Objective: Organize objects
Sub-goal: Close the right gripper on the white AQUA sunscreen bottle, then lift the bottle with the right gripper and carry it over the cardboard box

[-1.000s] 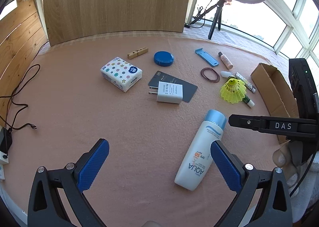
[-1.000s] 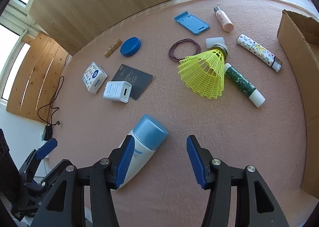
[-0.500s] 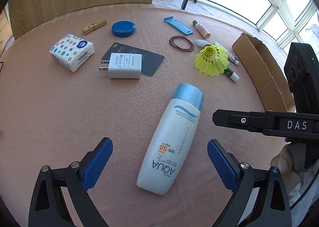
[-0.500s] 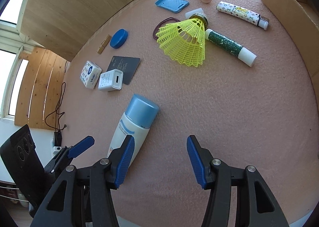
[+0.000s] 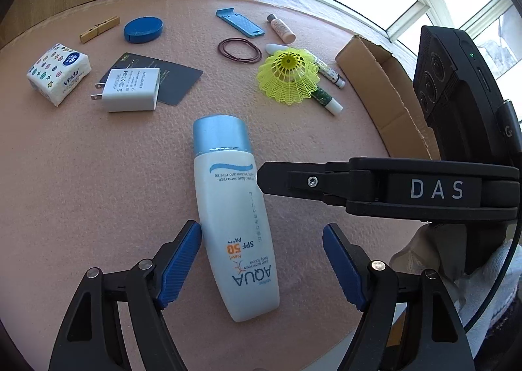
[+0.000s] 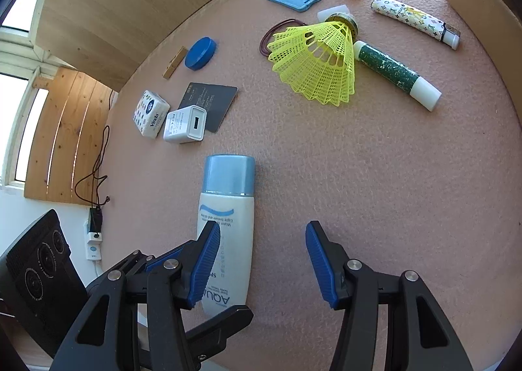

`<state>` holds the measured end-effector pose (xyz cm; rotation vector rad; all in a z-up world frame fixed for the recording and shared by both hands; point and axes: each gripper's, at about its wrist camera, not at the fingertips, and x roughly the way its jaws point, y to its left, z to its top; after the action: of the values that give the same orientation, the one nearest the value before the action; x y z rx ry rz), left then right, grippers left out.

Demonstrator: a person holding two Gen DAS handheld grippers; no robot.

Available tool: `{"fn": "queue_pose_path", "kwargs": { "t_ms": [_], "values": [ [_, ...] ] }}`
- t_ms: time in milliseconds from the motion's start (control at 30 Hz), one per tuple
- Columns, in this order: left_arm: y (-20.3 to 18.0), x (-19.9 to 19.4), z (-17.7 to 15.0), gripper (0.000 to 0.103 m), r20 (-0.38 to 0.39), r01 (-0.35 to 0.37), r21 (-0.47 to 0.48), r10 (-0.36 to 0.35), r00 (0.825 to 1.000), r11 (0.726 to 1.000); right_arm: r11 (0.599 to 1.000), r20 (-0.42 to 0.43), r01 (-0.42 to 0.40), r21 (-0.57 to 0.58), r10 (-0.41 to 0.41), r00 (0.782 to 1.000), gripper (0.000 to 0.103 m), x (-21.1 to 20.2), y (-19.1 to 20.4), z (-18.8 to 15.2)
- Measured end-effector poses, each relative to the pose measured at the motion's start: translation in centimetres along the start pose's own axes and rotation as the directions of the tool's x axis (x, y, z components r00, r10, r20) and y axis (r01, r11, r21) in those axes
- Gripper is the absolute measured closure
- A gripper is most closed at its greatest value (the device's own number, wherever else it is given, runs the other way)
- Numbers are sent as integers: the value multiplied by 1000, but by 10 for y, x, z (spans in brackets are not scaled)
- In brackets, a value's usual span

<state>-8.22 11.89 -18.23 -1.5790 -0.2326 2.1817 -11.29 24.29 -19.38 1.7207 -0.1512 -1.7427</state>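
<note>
A white AQUA sunscreen bottle (image 5: 233,221) with a blue cap lies flat on the pink mat, cap pointing away. My left gripper (image 5: 262,268) is open, its fingers low on either side of the bottle's lower half; the left pad sits right beside the bottle. My right gripper (image 6: 261,263) is open and empty; the bottle (image 6: 226,227) lies just past its left finger. The right gripper's black finger (image 5: 359,185) reaches across the left wrist view, over the bottle's right side.
Further back lie a yellow shuttlecock (image 5: 288,76), a white charger (image 5: 130,90) on a dark card, a tissue pack (image 5: 58,72), a blue lid (image 5: 143,28), a clothespin (image 5: 99,28), a rubber band (image 5: 239,49), small tubes. An open cardboard box (image 5: 388,90) stands right.
My left gripper has come forward and lower, so the bottle now lies between its fingers, and its jaws have narrowed. The right gripper has swung closer to the bottle.
</note>
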Motion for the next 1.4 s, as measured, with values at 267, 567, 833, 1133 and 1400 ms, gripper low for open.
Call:
{"fn": "queue_pose_path", "kwargs": {
  "t_ms": [267, 567, 833, 1133, 1400],
  "values": [
    [17, 10, 5, 26, -7, -65, -38, 64, 998, 997, 998, -33, -4, -57, 2, 999, 52, 10, 10, 2],
    [17, 13, 6, 45, -7, -54, -38, 54, 999, 998, 993, -62, 0, -120, -7, 998, 52, 21, 24, 2],
    [8, 16, 7, 52, -2, -47, -39, 47, 999, 998, 991, -71, -15, -136, 6, 997, 65, 17, 26, -3],
    [-47, -4, 27, 52, 93, -58, 46, 53, 994, 997, 991, 49, -1, -136, 8, 999, 67, -44, 14, -1],
    [-122, -10, 59, 52, 165, -32, 172, 3, 986, 985, 992, 198, 56, -111, -33, 980, 67, -118, -15, 5]
  ]
}}
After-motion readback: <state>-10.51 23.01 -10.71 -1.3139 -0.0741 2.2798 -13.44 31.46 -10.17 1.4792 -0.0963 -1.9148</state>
